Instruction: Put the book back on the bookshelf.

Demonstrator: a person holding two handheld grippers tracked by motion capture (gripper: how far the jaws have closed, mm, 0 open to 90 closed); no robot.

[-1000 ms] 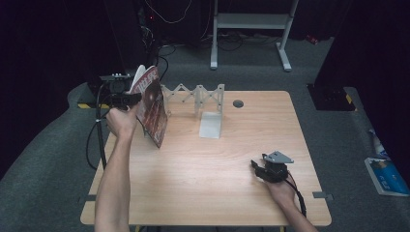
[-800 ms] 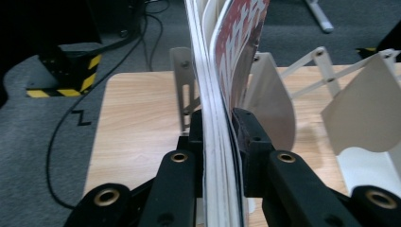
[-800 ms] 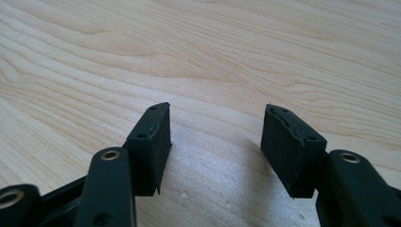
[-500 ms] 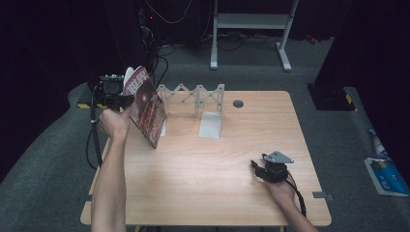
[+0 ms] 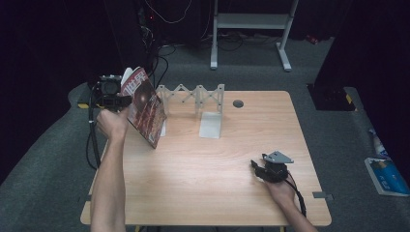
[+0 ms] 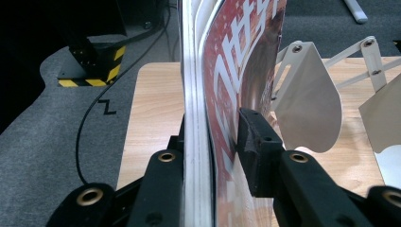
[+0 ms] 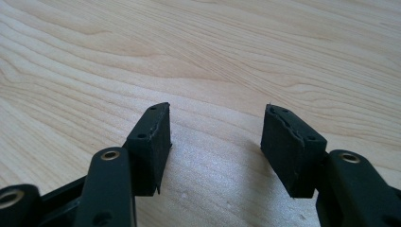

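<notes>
A red-covered magazine (image 5: 145,111) stands tilted at the table's far left, its lower edge on the wood beside a white accordion rack (image 5: 193,94). My left gripper (image 5: 121,100) is at its top edge. In the left gripper view the magazine (image 6: 236,56) runs between the jaws of my left gripper (image 6: 213,127). The jaws have just been opening: the cover bulges off the pages and only brushes the right pad (image 6: 253,142), so the gripper is open. My right gripper (image 5: 255,166) rests on the table (image 5: 203,193) at the near right. In its own view the right gripper (image 7: 215,123) is open, with bare wood between the jaws.
The rack's white divider plates (image 6: 307,104) stand just right of the magazine, and another plate (image 5: 210,125) sits mid-table. A round grommet hole (image 5: 238,103) is at the far edge. Cables (image 5: 92,145) hang off the left side. A metal stand (image 5: 251,24) is on the floor beyond.
My left hand and the magazine's top have shifted a little to the left, away from the rack. The right gripper has stayed put.
</notes>
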